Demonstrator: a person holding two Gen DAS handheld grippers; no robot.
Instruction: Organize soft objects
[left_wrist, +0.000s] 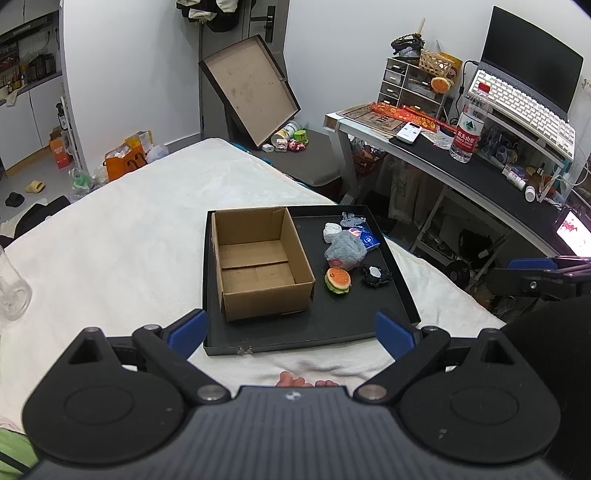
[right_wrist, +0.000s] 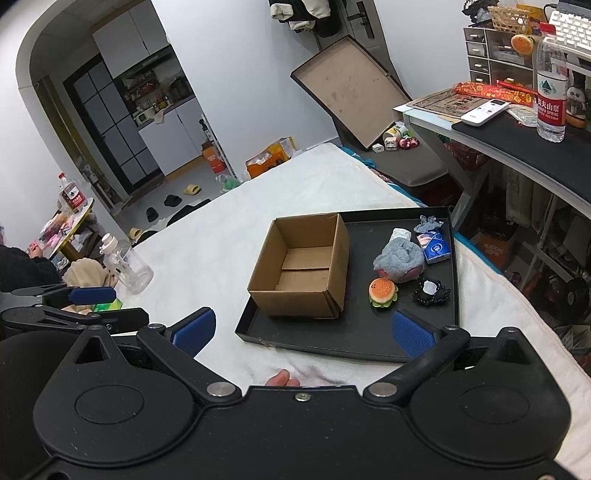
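Observation:
A black tray (left_wrist: 332, 328) (right_wrist: 354, 343) lies on a white bed. On its left stands an open, empty cardboard box (left_wrist: 258, 258) (right_wrist: 303, 266). Right of the box lie a grey plush (left_wrist: 345, 251) (right_wrist: 399, 258), a burger toy (left_wrist: 337, 280) (right_wrist: 383, 291), a black frilly item (left_wrist: 376, 275) (right_wrist: 430, 291), a blue packet (left_wrist: 367, 238) (right_wrist: 435, 247), a white lump (left_wrist: 330, 232) (right_wrist: 400, 234) and a small grey piece (left_wrist: 352, 220) (right_wrist: 428, 223). My left gripper (left_wrist: 291, 332) is open and empty at the tray's near edge. My right gripper (right_wrist: 303, 330) is open and empty, also near that edge.
The white bed (left_wrist: 129, 240) (right_wrist: 207, 251) extends left. A clear bottle (right_wrist: 129, 266) lies on it at left. A desk (left_wrist: 461, 162) (right_wrist: 517, 147) with a water bottle (left_wrist: 469, 129) (right_wrist: 551, 85), remote and keyboard stands at right. A box lid (left_wrist: 251, 88) leans against the wall.

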